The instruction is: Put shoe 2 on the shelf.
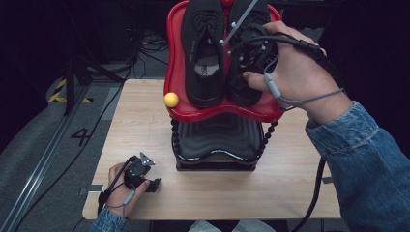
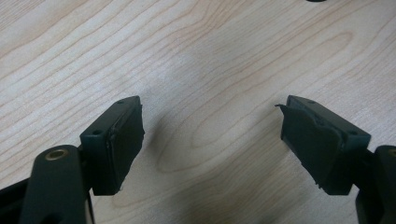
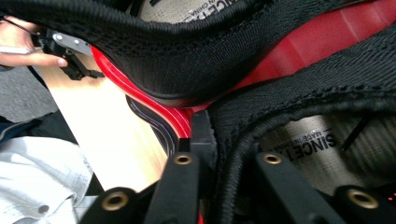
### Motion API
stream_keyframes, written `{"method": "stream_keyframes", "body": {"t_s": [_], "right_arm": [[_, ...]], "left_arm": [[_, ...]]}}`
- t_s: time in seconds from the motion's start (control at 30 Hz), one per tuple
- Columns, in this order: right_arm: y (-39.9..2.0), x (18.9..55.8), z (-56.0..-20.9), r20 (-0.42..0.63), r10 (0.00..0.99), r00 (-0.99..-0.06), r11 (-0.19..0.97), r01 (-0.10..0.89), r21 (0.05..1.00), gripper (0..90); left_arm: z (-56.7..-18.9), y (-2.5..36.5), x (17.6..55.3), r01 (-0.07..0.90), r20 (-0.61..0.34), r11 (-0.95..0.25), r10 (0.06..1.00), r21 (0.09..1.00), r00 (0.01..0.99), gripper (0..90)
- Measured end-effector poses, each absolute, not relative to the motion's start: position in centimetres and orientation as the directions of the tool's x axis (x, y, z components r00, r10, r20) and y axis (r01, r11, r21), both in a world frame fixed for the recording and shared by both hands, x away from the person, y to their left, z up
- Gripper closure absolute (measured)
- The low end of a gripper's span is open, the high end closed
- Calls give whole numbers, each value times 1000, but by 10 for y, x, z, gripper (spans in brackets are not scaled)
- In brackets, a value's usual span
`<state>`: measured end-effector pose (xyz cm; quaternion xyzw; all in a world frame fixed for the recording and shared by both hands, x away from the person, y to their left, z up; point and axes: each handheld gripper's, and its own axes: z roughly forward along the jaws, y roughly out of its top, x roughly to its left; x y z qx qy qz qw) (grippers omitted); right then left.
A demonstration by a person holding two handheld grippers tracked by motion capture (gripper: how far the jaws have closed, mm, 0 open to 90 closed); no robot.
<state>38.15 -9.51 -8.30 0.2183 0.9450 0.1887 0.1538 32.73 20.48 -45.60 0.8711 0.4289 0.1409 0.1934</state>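
Two black knit shoes stand side by side on the red top tray [image 1: 176, 72] of a small rack. My right gripper [image 1: 244, 63] reaches down onto the right shoe [image 1: 241, 94] at its heel end. In the right gripper view, that shoe's collar [image 3: 327, 93] runs between the jaws of my right gripper [image 3: 224, 158]: one finger [image 3: 201, 133] lies against the outside of the collar, and the other is hidden inside the shoe. The left shoe [image 1: 205, 53] stands free beside it. My left gripper [image 1: 147, 182] rests on the table at the near left, open with bare wood between its pads [image 2: 121, 140].
A yellow ball [image 1: 170, 99] caps the red tray's front left corner. Below the tray is a black tier [image 1: 217, 137] of the rack. The wooden table [image 1: 145, 125] is ringed by dark floor, with cables at the left. A cable trails from my right hand.
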Motion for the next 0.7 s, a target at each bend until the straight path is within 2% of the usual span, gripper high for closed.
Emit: {"method": "stream_keyframes", "body": {"t_s": [0.33, 0.7], "right_arm": [[-111, 374, -65, -178, 483, -858, 788, 336, 516, 634], [-130, 356, -37, -188, 485, -854, 741, 287, 607, 583]], "left_arm": [[-456, 206, 327, 693, 85, -555, 804, 460, 588, 214], [-456, 208, 323, 697, 94, -555, 808, 455, 582, 218]]}}
